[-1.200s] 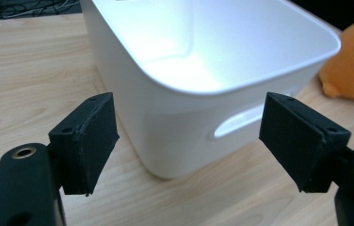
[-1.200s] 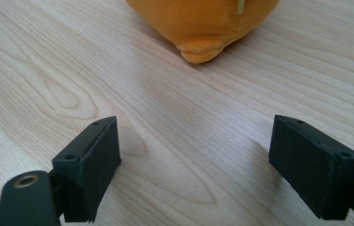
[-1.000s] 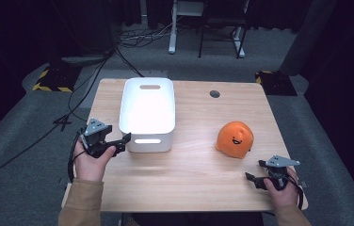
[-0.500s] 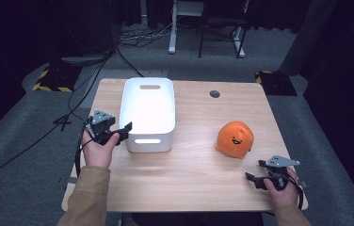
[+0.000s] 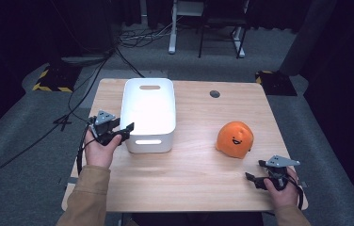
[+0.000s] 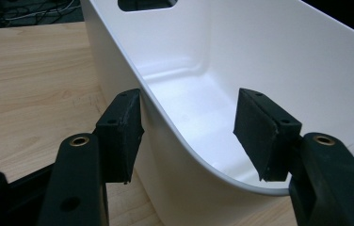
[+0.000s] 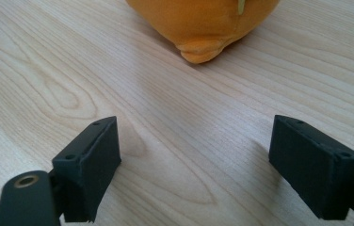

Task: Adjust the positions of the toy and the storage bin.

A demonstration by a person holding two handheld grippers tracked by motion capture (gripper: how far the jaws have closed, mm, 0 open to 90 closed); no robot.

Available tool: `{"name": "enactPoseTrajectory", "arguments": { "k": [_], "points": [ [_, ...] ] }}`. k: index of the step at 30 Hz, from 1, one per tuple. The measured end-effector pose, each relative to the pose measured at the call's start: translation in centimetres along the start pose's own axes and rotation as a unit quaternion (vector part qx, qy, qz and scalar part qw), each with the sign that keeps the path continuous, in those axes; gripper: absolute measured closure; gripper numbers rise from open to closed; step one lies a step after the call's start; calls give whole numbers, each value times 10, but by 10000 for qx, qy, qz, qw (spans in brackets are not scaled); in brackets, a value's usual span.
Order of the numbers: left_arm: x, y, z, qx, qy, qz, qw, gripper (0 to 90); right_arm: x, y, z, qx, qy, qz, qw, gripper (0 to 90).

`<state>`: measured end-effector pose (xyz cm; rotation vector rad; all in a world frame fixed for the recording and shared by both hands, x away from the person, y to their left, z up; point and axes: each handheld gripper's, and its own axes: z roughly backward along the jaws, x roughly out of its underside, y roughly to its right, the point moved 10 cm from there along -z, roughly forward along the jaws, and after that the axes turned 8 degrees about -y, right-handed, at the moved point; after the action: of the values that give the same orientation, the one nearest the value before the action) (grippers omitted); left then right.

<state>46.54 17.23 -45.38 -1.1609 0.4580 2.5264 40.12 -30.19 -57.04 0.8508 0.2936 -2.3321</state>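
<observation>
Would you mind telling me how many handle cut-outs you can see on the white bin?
2. One is in the far end wall of the white bin, the other in its near end wall, beside the left gripper. None seem hidden.

Light wooden counter (image 5: 194, 174), square-topped, with a small dark round cap (image 5: 214, 93) near the far edge. On it: white plastic tub (image 5: 148, 115) left of centre; orange smiley toy (image 5: 233, 139) right, well apart.
</observation>
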Motion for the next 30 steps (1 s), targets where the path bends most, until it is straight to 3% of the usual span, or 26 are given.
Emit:
{"name": "enactPoseTrajectory", "arguments": {
  "k": [8, 13, 22, 24, 30],
  "points": [
    [5, 14, 5, 150, 13, -157, 9998, 431, 0, 0, 0, 2, -1, 3, 10000, 172],
    [11, 29, 8, 267, 33, -272, 9993, 429, 0, 0, 0, 2, -1, 4, 10000, 172],
    [26, 68, 17, 557, 11, -556, 9969, 425, 0, 0, 0, 1, -1, 1, 10000, 172],
    [28, 72, 18, 596, 6, -567, 9966, 422, 0, 0, 0, -1, 1, 0, 10000, 172],
    [38, 100, 22, 816, 34, -632, 9947, 391, 0, 0, 0, 0, 1, 1, 10000, 172]
  ]
}}
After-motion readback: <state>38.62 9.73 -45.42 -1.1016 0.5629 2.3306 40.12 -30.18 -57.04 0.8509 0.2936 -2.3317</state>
